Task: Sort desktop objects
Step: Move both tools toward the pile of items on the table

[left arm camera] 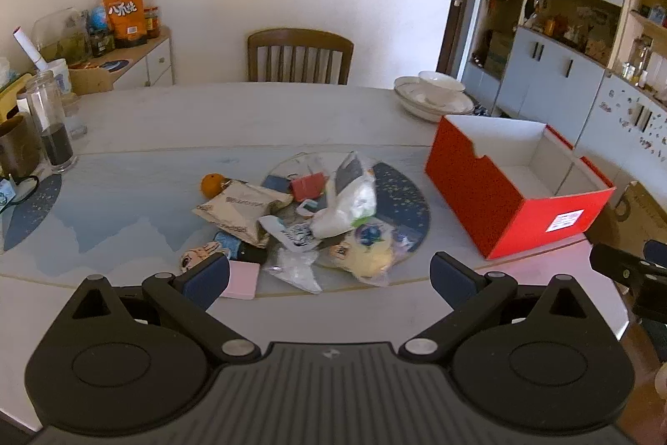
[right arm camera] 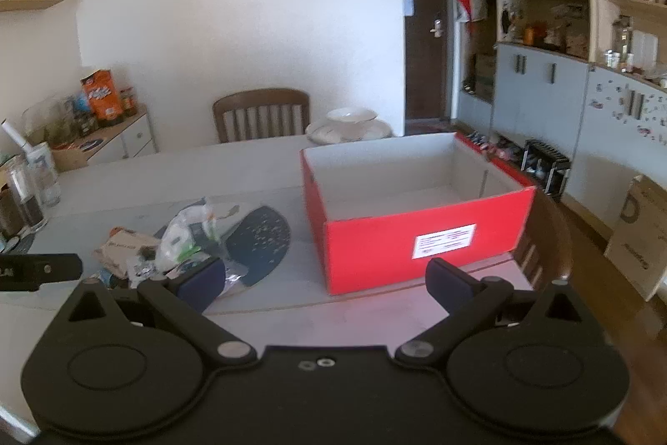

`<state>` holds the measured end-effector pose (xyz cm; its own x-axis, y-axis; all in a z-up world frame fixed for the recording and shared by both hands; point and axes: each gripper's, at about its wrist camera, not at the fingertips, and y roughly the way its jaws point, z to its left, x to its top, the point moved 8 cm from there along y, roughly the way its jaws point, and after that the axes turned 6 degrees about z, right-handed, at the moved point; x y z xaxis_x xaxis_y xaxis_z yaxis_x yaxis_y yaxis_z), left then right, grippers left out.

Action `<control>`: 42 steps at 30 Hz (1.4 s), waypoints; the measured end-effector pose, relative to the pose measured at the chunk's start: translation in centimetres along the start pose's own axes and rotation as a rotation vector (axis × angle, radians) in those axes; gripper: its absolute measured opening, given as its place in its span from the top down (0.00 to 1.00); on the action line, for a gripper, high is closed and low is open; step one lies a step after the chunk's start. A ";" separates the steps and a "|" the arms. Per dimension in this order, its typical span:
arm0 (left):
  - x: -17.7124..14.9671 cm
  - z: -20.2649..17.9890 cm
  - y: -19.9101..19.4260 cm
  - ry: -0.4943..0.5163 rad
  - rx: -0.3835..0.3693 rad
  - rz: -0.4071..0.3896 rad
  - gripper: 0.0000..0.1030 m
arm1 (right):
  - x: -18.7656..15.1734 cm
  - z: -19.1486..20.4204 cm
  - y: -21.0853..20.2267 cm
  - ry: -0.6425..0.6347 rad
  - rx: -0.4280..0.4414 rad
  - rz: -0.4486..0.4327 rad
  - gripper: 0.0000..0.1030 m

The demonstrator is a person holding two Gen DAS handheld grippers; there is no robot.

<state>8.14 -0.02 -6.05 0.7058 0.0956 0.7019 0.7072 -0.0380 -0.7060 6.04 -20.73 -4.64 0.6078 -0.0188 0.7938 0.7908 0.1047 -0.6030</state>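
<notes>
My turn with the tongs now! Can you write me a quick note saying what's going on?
Left tongs: open, holding nothing, above the table's near edge, facing the pile.
Right tongs: open, holding nothing, in front of the open red cardboard box.
Pile of packets, plastic bags, a small orange fruit and a pink square pad: on the white table, left of the box.
Done: nothing; what shows of the box's inside is bare.
Left: pick up each thing and sort it.

Left gripper (left arm camera: 329, 280) spread wide; right gripper (right arm camera: 325, 282) likewise, both empty.
</notes>
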 end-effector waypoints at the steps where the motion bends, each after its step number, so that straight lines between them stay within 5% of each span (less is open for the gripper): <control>1: 0.1 0.4 0.4 -0.005 0.004 0.006 0.00 | 0.1 0.2 0.3 -0.005 0.002 0.009 0.01; 25: 1.0 9.7 12.3 0.068 -0.023 0.205 0.01 | 0.7 8.6 11.5 -0.093 0.028 0.187 0.01; 42: 0.6 13.1 15.8 0.186 -0.101 0.295 0.01 | -0.2 12.9 17.7 -0.146 0.038 0.322 0.02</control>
<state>19.20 12.51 -17.99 0.8690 -0.1160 0.4810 0.4659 -0.1356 -0.8744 19.02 -6.07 -14.45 0.8065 0.1635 0.5682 0.5557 0.1188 -0.8229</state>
